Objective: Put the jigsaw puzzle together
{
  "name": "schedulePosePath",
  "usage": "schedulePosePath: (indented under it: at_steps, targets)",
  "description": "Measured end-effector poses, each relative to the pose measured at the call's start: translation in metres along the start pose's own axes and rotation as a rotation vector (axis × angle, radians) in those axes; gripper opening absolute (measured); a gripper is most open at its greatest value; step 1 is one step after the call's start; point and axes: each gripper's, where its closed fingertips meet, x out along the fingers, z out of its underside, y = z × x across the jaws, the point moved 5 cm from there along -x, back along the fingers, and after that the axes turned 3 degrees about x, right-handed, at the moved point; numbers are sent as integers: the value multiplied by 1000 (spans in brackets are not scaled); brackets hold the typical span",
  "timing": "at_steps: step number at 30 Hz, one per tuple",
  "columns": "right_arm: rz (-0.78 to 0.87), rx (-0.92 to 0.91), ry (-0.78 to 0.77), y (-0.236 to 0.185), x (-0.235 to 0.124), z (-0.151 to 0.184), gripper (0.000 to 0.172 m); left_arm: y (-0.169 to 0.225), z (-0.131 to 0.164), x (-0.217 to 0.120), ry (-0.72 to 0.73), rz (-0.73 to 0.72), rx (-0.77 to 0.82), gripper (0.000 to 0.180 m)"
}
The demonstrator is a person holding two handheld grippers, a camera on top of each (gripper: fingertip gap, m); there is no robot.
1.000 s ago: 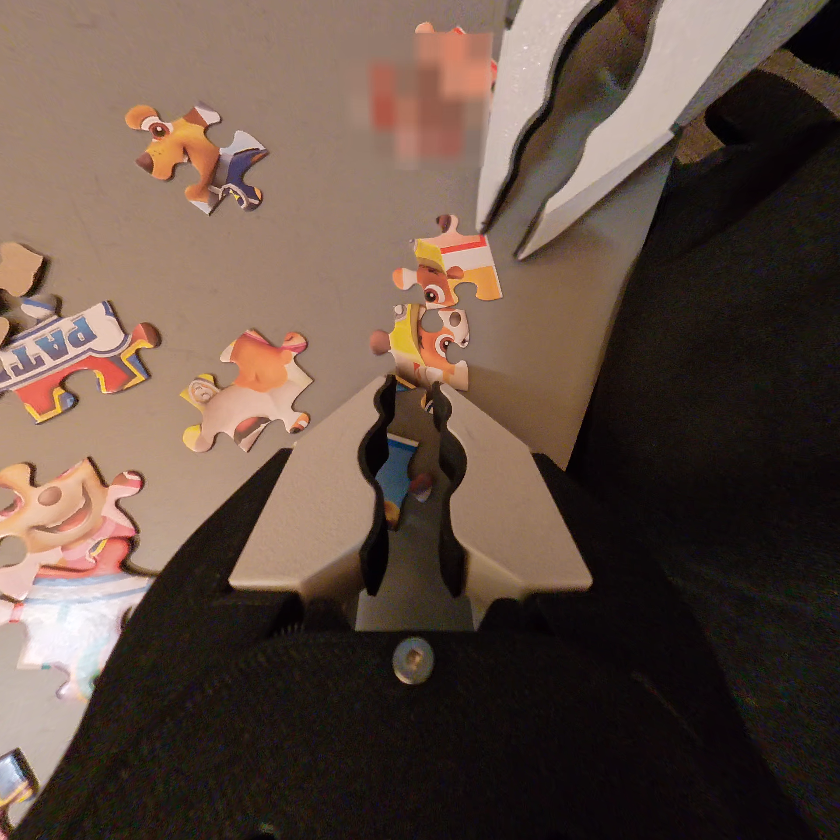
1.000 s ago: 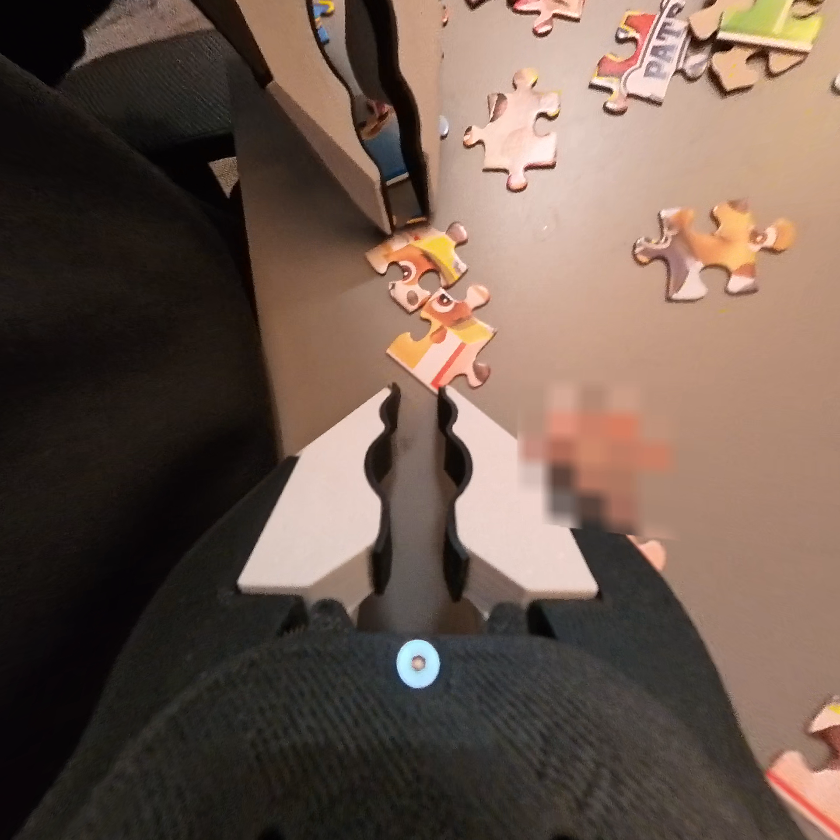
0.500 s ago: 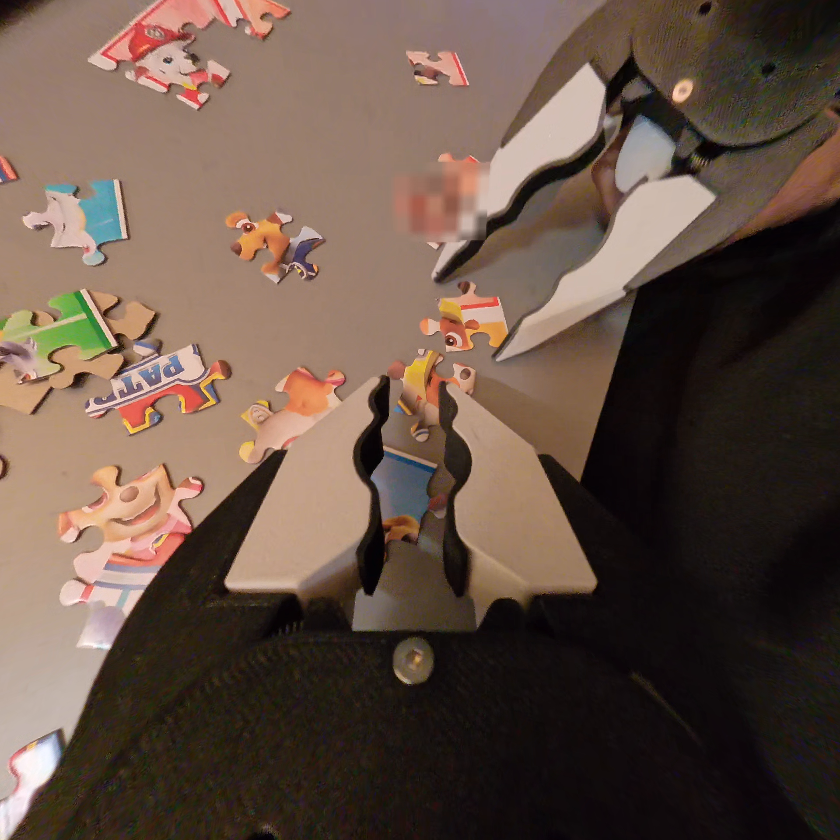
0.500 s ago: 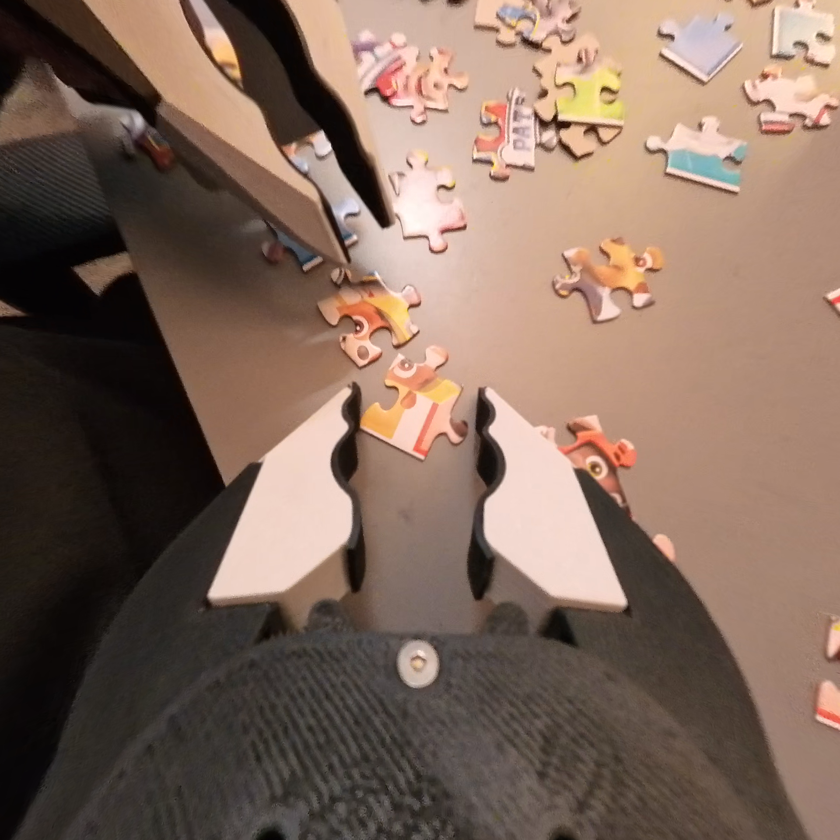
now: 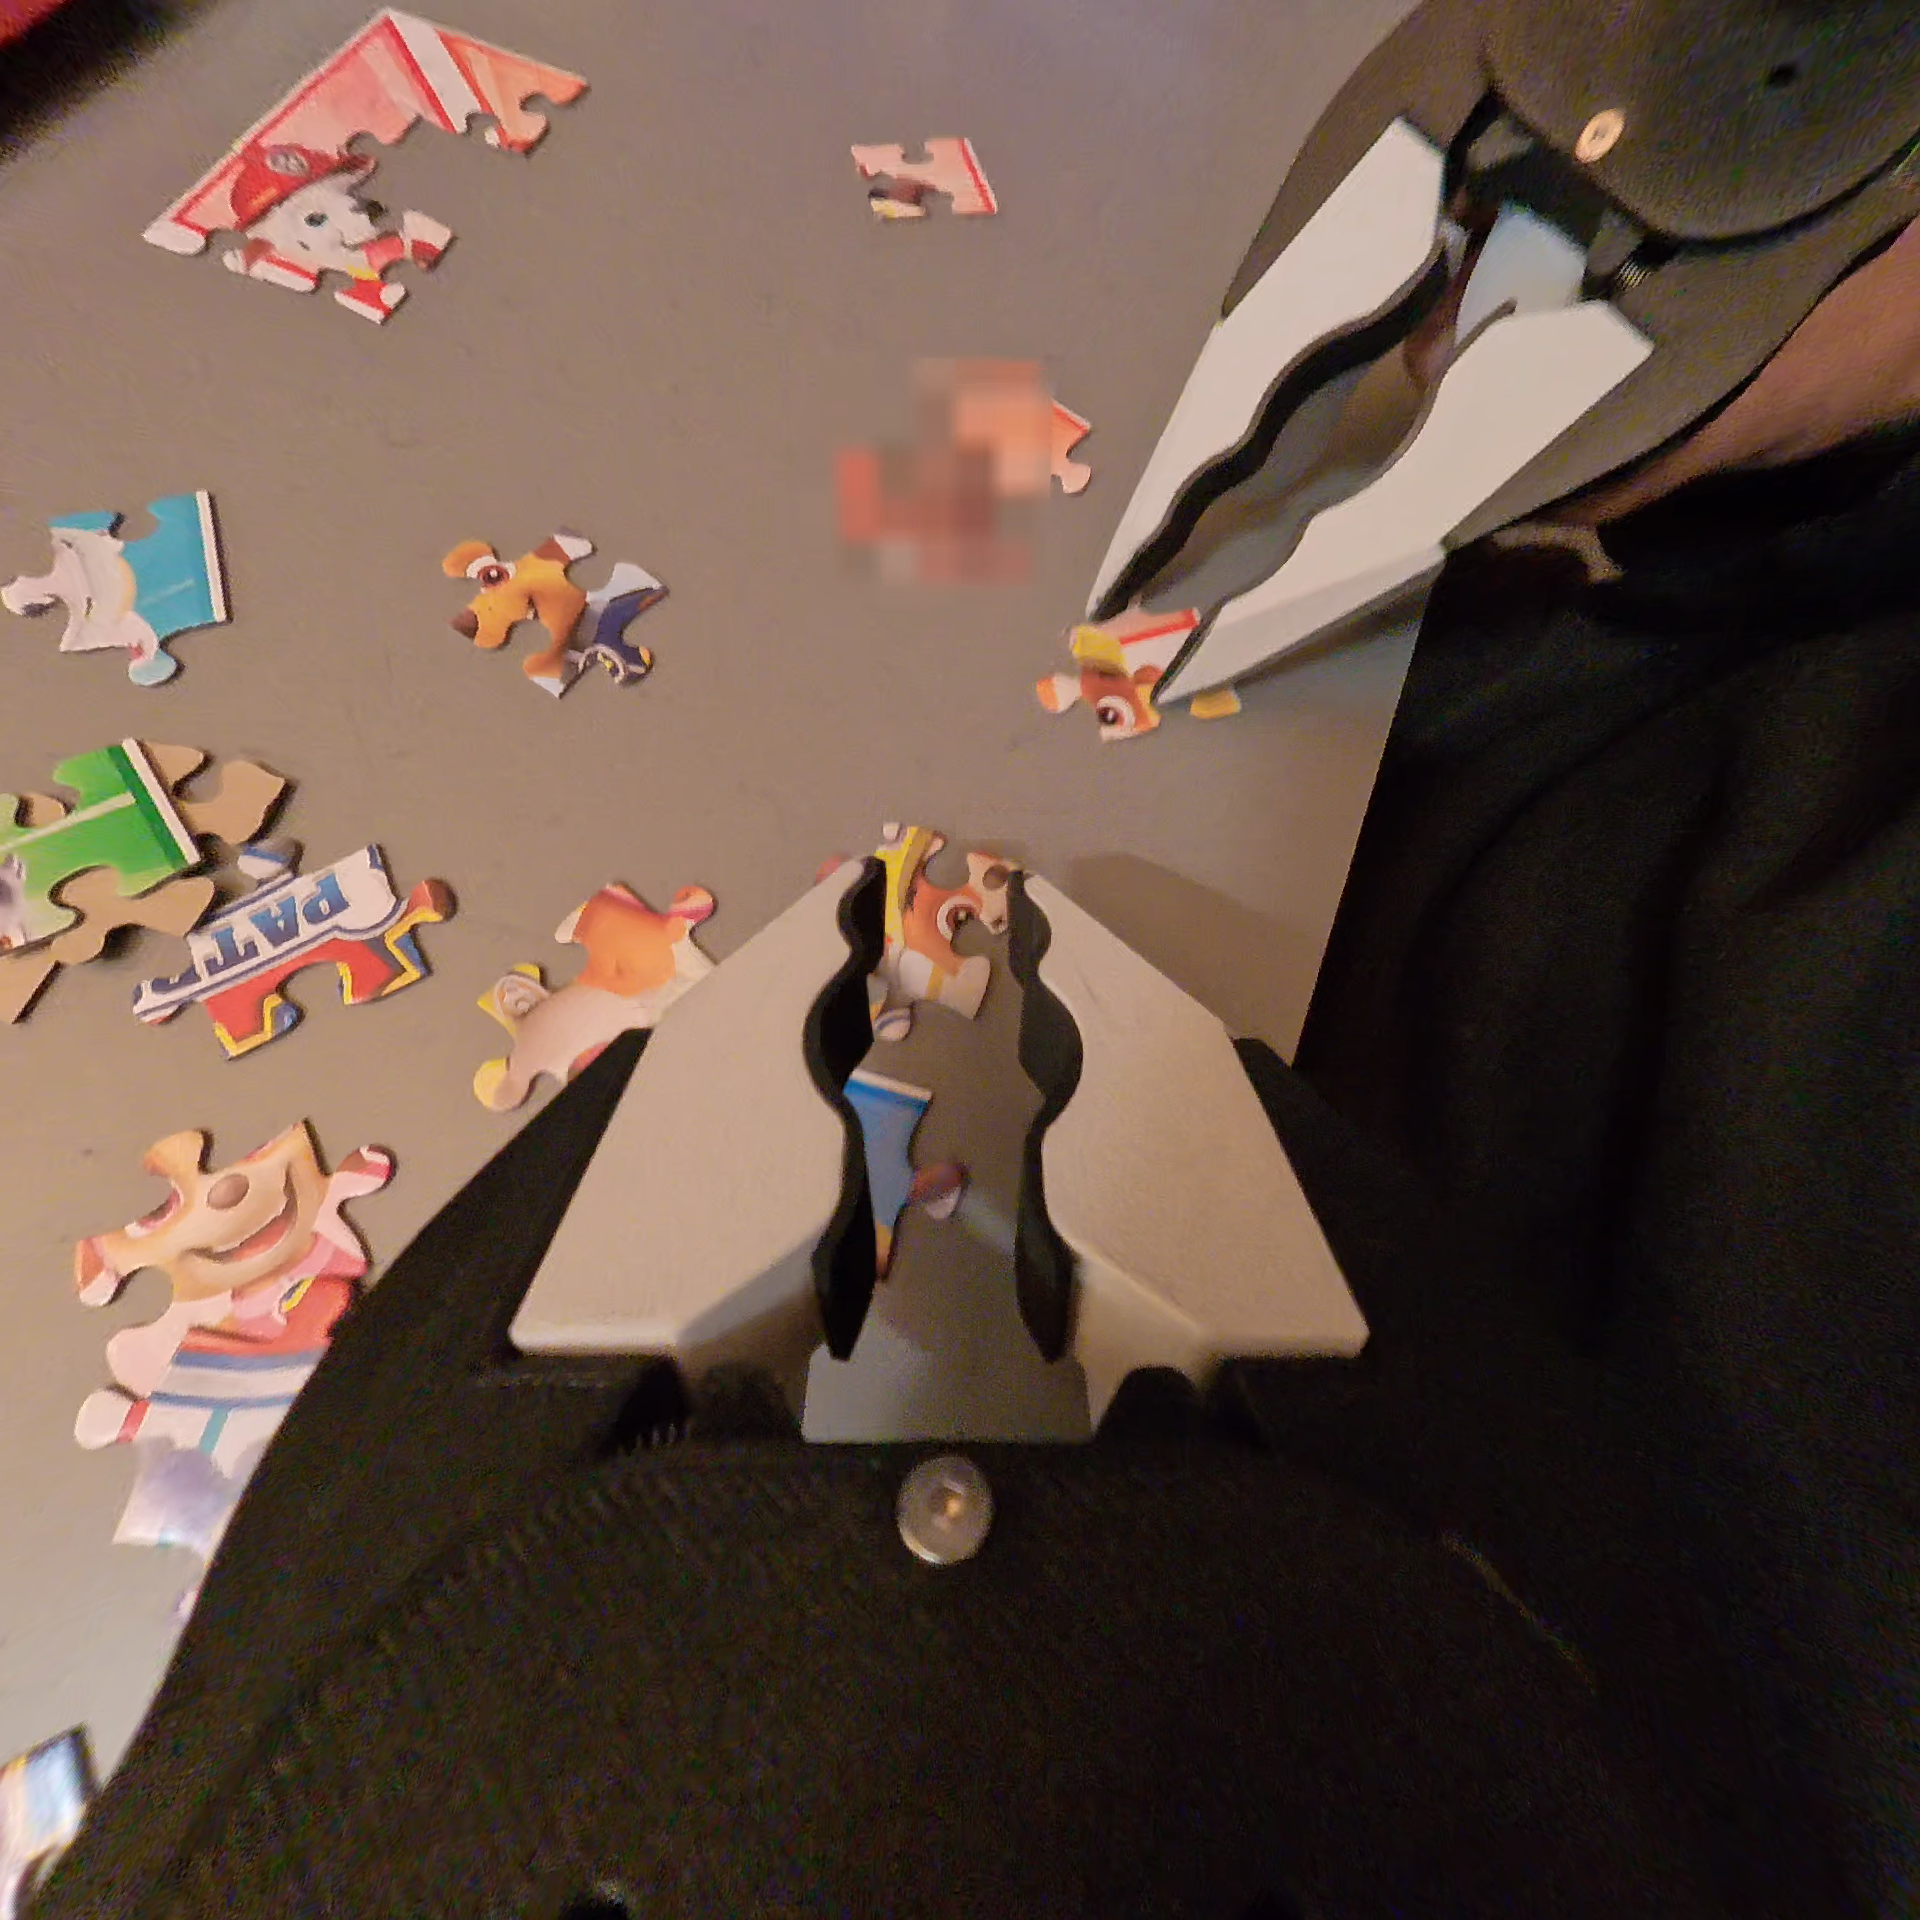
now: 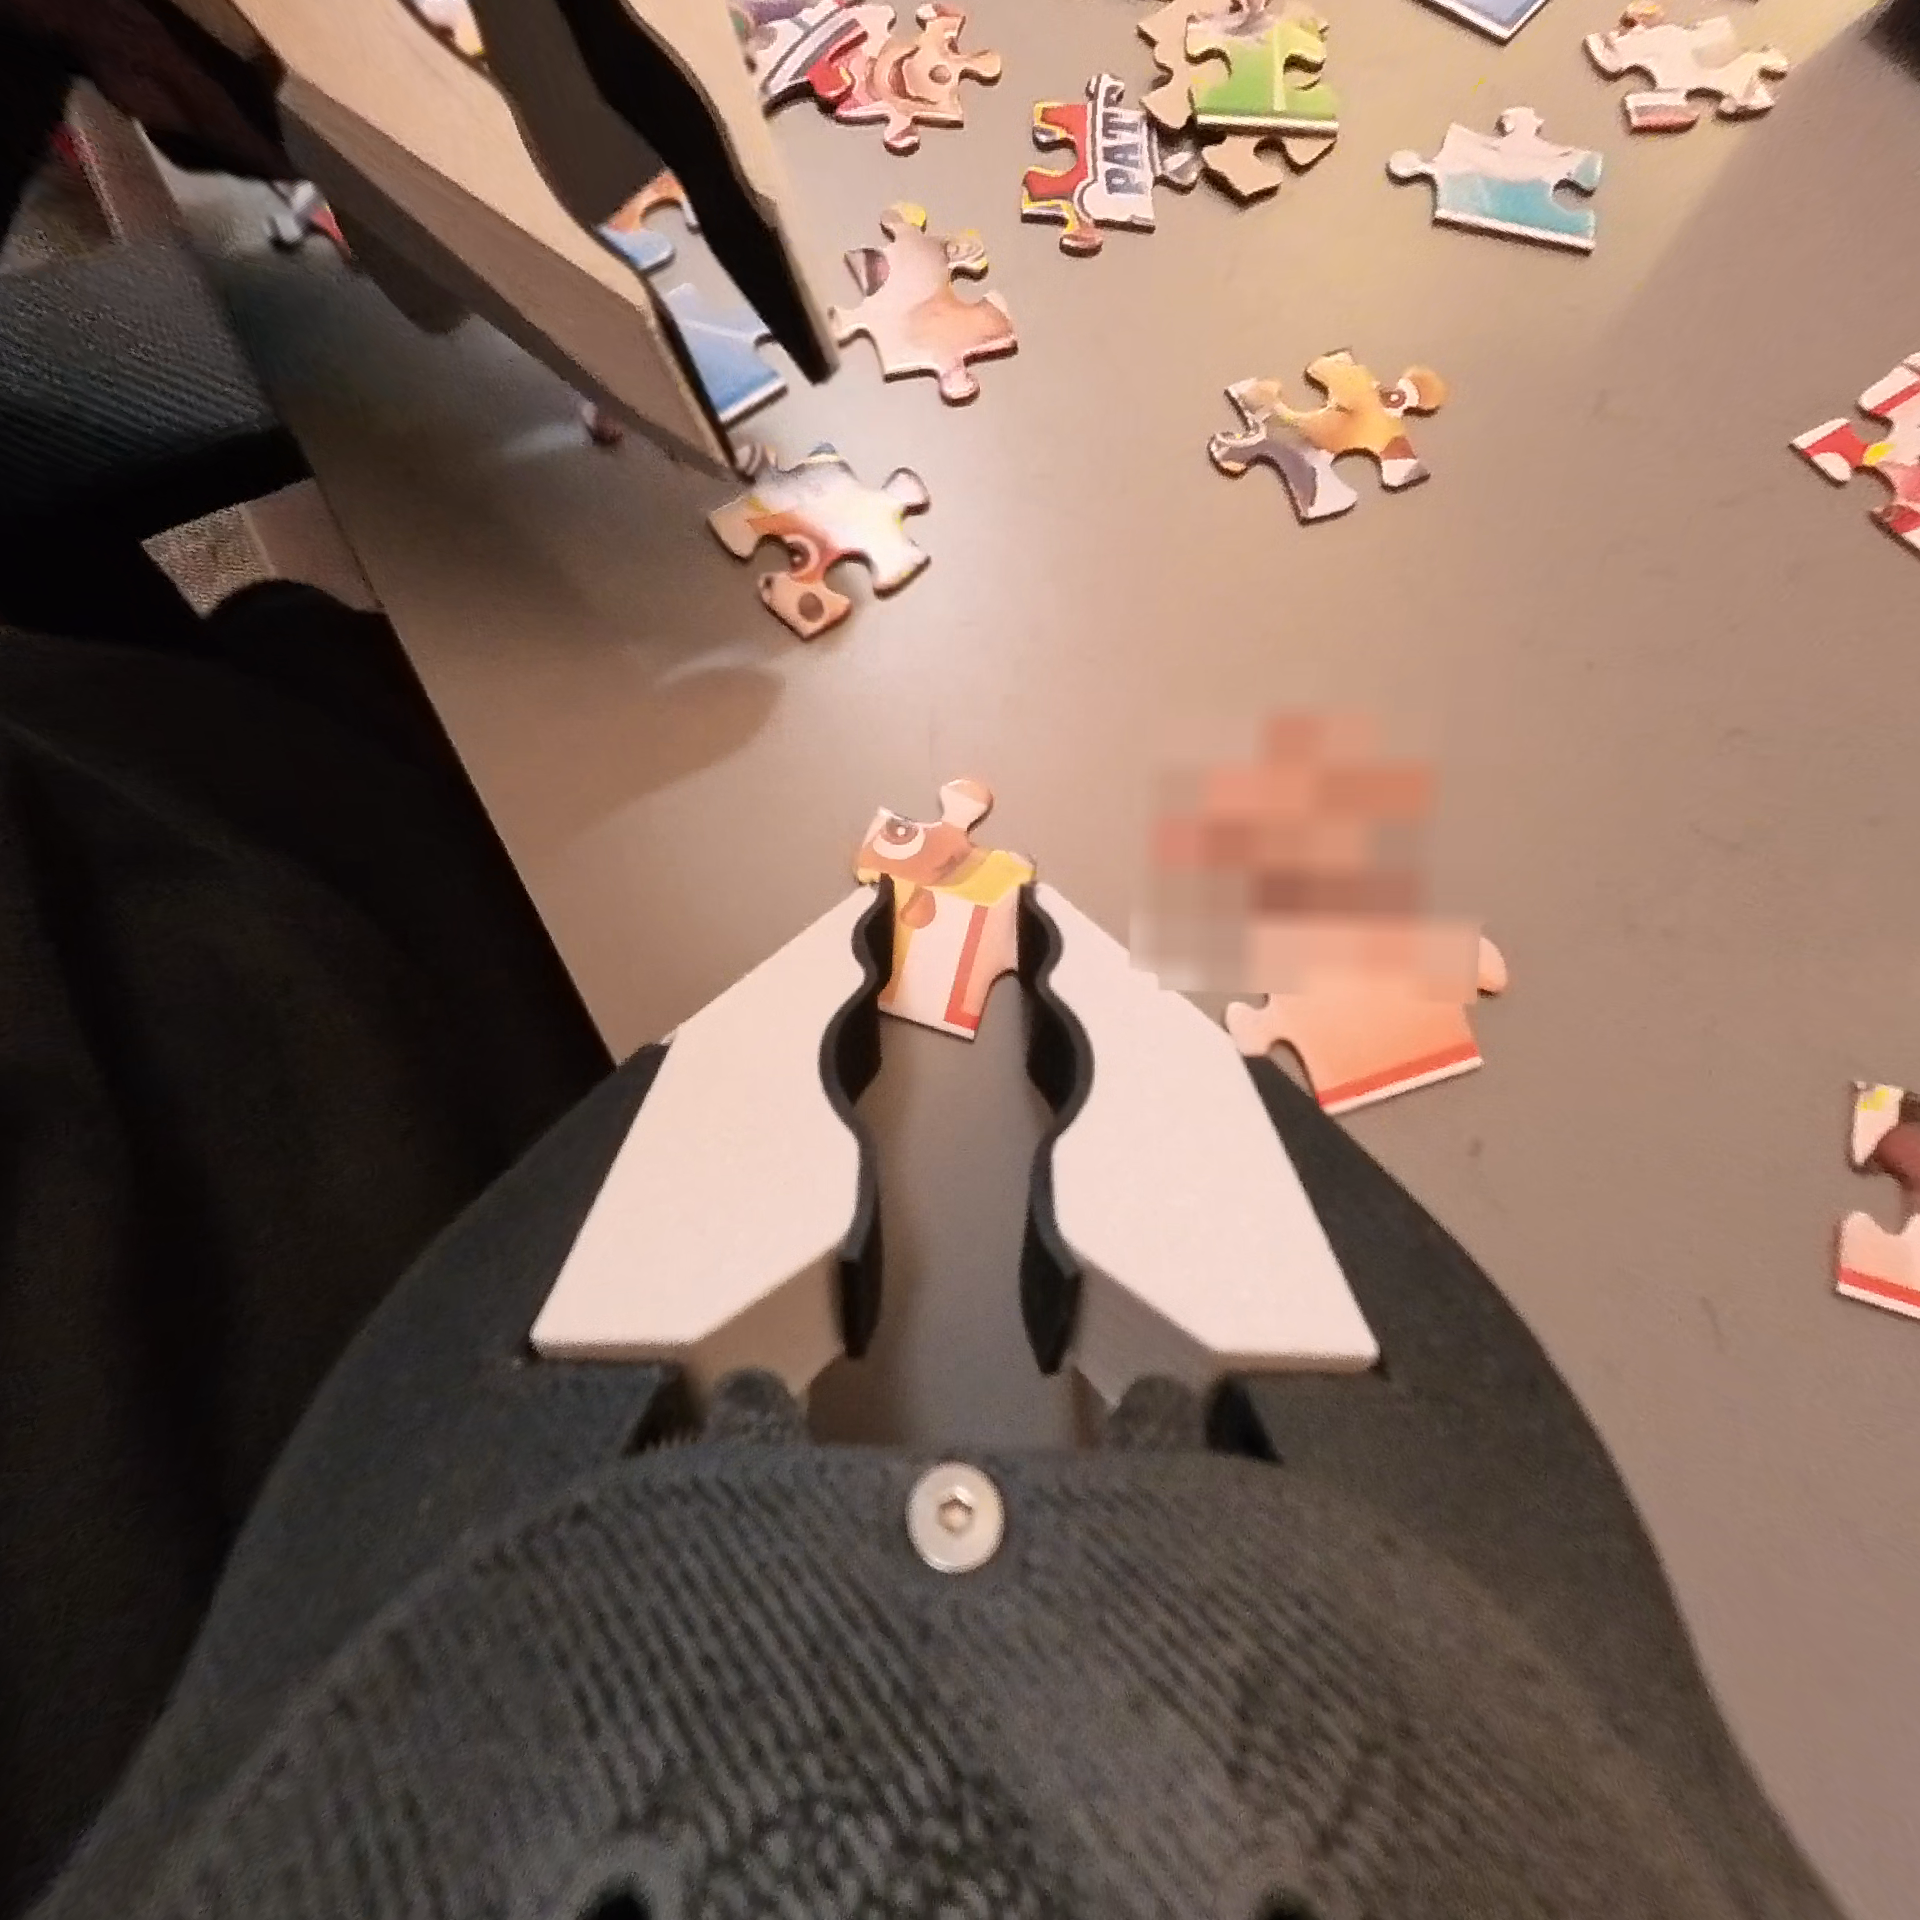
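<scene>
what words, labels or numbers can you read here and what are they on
Only one thing bears writing: a puzzle piece with a red and yellow border, lying flat on the grey table beside a green piece. It carries part of a word in large blue-outlined white letters, cut off at the piece's edge; I won't copy it out.
The other pieces show only cartoon artwork, with no numbers or labels.

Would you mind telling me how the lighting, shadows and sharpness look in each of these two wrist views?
Left wrist view: dim, warm light; the left gripper casts a soft shadow on the grey table to its right; frame edges curve. Right wrist view: brighter; the puzzle piece between the fingertips is slightly soft, far pieces blurrier.
</scene>
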Motion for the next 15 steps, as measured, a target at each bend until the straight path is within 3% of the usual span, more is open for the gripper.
schedulePosePath:
  at_steps: [3, 5, 15]
  targets:
    - [-4, -35, 19, -2, -1, 0, 20, -4, 10, -3, -61, -11, -16, 26]
    - [-15, -55, 36, -4, -2, -1, 5, -6, 14, -2, -67, -27, -32, 28]
    - [-79, -26, 73, -5, -17, -4, 27, 5, 14, 19, -115, -32, -41, 34]
